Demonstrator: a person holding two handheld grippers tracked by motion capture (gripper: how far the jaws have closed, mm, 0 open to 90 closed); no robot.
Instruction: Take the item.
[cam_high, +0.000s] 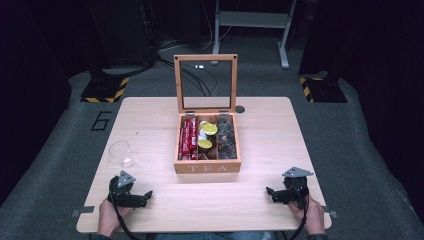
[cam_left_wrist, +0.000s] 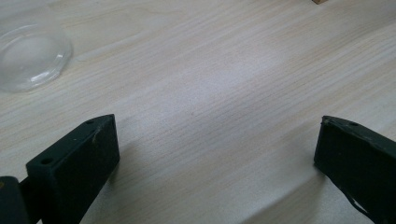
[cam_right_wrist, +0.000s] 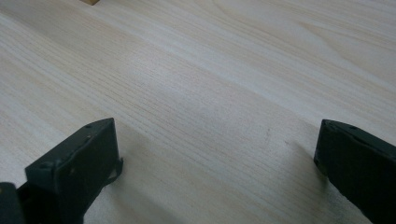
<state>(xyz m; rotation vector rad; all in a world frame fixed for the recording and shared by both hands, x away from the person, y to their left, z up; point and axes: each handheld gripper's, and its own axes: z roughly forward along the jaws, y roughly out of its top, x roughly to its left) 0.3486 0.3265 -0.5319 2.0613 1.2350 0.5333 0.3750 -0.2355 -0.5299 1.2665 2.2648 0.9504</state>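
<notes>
Left gripper (cam_high: 148, 193) and right gripper (cam_high: 269, 190) (jaws wide) flank the tea box (cam_high: 207, 167).

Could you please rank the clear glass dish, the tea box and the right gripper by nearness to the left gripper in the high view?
1. Clear glass dish, just beyond the left gripper.
2. Tea box, centre of table.
3. Right gripper, far side, near edge.

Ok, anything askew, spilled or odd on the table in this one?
Nothing stands out. The tea box sits square mid-table with its lid upright and the contents inside their compartments. A clear glass dish rests on the table to the left. Both grippers are open and empty near the front edge.
</notes>
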